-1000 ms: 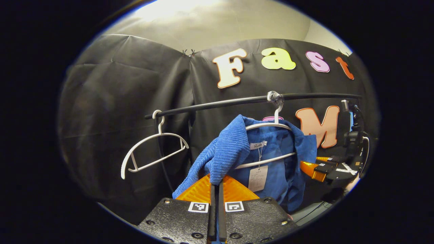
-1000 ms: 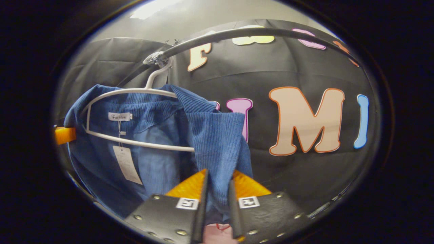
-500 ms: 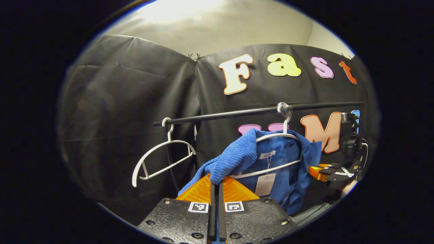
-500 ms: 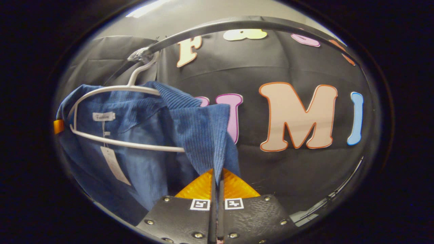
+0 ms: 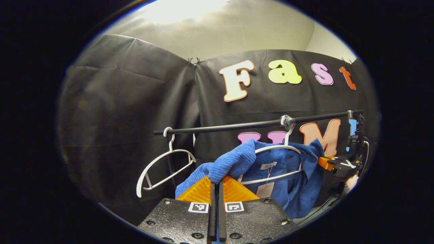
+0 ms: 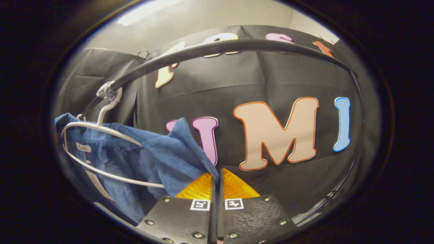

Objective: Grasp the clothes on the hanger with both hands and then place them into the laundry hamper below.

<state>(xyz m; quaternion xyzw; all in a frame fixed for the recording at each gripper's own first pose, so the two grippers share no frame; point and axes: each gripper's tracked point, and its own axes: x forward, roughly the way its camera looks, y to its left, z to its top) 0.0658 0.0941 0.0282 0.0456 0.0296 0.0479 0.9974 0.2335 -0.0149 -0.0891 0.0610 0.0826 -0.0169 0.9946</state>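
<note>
Left gripper view: left gripper (image 5: 215, 183) pinches the blue corduroy shirt (image 5: 234, 162) draped on the white plastic hanger (image 5: 271, 149) on the black rail (image 5: 230, 127); right gripper (image 6: 217, 178) clamps its other shoulder, hamper presumably below.

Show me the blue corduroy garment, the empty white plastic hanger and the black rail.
blue corduroy garment (image 5: 234, 161): left gripper view, bunched shoulder fold.
empty white plastic hanger (image 5: 159, 157): left gripper view, upper curved arm.
black rail (image 6: 217, 47): right gripper view, middle of the bar.

Probably staged booth: black cloth wall (image 5: 135, 101), rail (image 5: 237, 126)
</note>
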